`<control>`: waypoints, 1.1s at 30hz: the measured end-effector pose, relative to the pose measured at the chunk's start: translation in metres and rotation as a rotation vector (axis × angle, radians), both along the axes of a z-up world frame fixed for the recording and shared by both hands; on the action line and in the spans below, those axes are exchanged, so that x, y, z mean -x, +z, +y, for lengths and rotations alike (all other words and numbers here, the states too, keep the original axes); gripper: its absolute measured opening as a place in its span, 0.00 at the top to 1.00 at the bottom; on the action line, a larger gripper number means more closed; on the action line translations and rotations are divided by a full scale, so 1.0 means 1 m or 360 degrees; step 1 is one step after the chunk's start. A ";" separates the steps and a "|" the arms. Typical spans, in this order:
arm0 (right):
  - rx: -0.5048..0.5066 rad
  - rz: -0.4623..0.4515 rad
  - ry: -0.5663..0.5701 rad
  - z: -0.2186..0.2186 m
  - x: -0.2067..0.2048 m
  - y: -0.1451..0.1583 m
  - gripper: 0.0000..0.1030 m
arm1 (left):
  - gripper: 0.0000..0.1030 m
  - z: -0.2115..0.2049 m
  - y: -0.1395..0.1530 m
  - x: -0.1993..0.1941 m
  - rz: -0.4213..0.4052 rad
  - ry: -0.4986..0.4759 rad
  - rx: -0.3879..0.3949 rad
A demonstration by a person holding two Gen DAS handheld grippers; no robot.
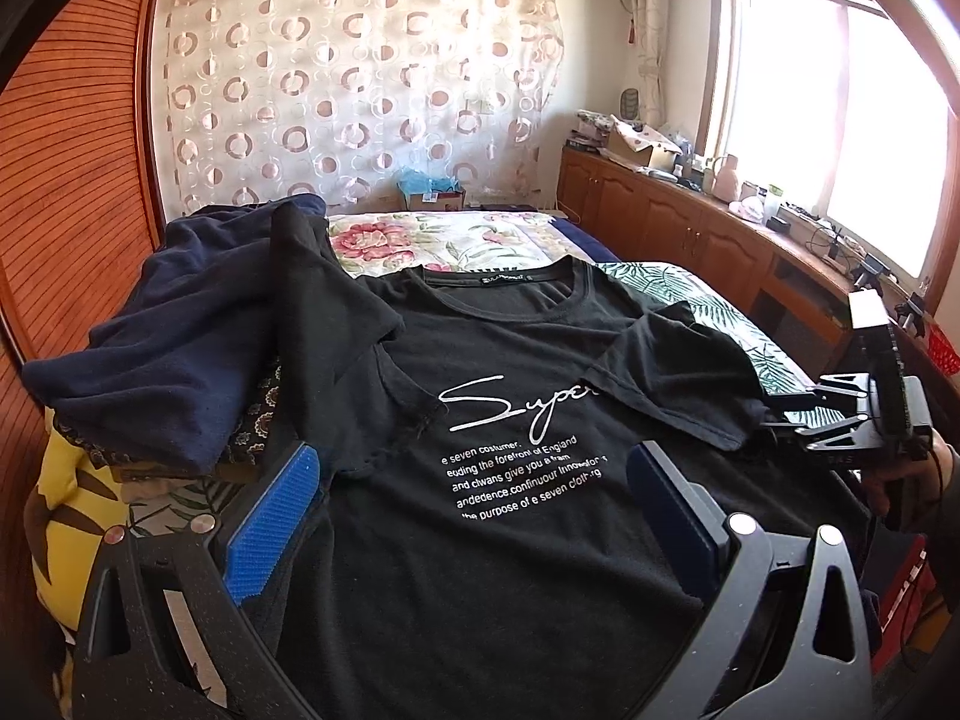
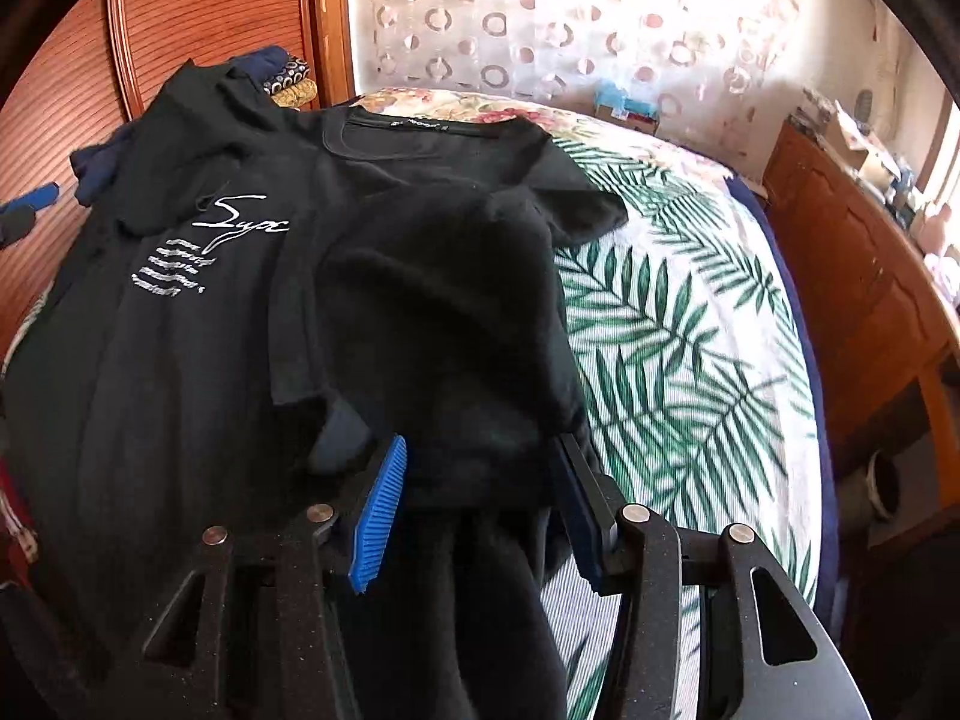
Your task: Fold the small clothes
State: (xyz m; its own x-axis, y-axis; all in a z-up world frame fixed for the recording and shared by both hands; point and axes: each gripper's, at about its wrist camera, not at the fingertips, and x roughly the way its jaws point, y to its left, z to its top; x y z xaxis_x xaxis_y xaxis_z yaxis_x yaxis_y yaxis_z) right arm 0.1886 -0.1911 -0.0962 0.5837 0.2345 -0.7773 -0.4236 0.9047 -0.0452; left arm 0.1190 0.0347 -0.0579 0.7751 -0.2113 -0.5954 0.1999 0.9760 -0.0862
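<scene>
Across frame centre, black T-shirt [image 1: 510,480] spread on bed [image 2: 690,312], left gripper [image 1: 474,516] held open above it, sleeve fabric bunched between right gripper [image 2: 480,498] fingers, grip not determinable

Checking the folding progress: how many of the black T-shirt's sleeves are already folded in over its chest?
2. One sleeve lies folded in on the pile side, above the "Super" print. The other sleeve lies across the print's end, beside the right claw.

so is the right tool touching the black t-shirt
Touching. The right wrist view shows the right tool with a bunched fold of the black t-shirt filling the space between its fingers.
</scene>
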 end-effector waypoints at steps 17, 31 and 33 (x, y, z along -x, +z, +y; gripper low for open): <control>-0.0219 -0.0080 -0.0110 -0.026 -0.078 0.027 0.49 | 0.00 0.048 0.031 -0.059 -0.0052 0.0135 -0.0048; -0.0283 0.0071 -0.0084 -0.019 -0.160 0.007 0.92 | 0.08 0.072 0.034 -0.113 0.0043 0.0179 -0.0075; -0.0266 0.0033 -0.0023 -0.017 -0.160 0.008 0.94 | 0.09 0.071 0.034 -0.123 0.0051 0.0167 -0.0087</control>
State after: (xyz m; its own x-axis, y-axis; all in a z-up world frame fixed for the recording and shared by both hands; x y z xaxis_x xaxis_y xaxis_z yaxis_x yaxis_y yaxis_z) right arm 0.3484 -0.2078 -0.0878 0.5720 0.3532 -0.7403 -0.4099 0.9049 0.1150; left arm 0.2416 0.1053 -0.0240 0.7718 -0.0965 -0.6284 0.0943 0.9949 -0.0369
